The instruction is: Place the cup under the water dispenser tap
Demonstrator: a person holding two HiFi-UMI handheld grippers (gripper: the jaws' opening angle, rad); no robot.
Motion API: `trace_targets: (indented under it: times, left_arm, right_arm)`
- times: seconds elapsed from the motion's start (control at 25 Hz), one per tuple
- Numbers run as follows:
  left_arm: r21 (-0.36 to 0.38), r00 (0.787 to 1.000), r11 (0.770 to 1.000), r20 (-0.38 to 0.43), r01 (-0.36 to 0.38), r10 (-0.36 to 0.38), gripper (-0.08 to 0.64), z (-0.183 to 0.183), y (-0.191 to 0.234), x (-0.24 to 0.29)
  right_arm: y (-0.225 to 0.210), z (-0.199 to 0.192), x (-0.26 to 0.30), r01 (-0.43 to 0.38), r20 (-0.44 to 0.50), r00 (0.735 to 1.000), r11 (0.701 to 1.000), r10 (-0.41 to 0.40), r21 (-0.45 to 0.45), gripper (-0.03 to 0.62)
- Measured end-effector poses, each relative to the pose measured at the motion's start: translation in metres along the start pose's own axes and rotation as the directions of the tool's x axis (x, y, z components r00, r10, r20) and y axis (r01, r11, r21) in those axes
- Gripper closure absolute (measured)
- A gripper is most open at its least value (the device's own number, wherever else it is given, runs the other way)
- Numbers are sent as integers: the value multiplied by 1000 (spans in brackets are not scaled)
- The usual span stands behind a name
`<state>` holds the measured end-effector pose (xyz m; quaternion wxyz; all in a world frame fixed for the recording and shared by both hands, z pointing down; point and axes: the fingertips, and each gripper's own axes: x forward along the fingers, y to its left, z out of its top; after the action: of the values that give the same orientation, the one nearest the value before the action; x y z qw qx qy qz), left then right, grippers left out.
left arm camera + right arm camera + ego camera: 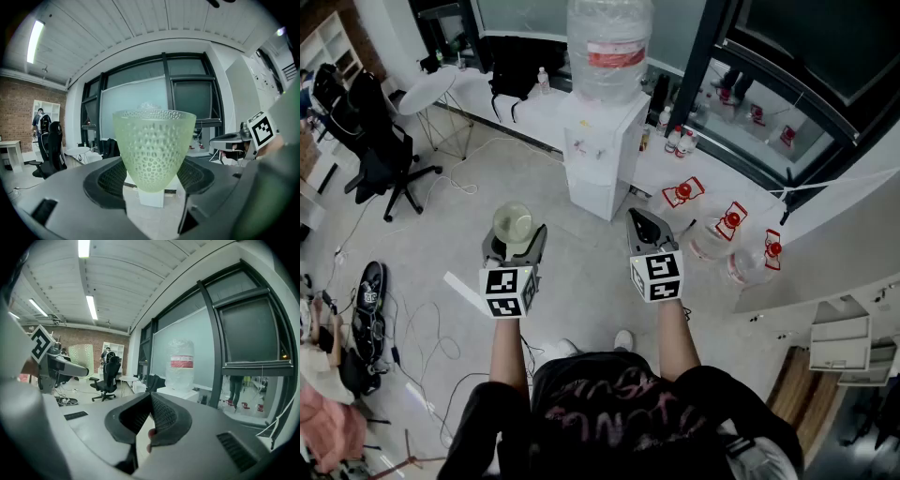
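Left claw (pixel 515 246) clamped on the cup (pixel 513 223), right claw (pixel 643 228) together, empty — I should carry it upright, steadily, toward the dispenser (pixel 598 157) front.

Left claw (pixel 516 236) clamps the cup (pixel 513 221), right claw (pixel 639 221) closed, both held forward.

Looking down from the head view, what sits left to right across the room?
Black office chair, small round white table, white water dispenser topped by a clear bottle, red-capped clear water jugs.
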<state>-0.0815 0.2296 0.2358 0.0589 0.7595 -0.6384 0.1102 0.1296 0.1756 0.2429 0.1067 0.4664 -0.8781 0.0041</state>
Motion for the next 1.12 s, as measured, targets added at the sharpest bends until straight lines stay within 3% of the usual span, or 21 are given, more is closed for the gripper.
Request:
trace_targets:
  times: [0.76, 1.12]
  left_arm:
    - [21, 999, 999, -22, 39, -39, 221, -14, 1, -16]
    - [39, 996, 996, -15, 86, -85, 221, -21, 19, -28]
  right_arm:
    - [18, -1, -10, 21, 3, 1000, 1000, -21, -5, 578]
    - [49, 1, -5, 50, 4, 999, 999, -50, -8, 578]
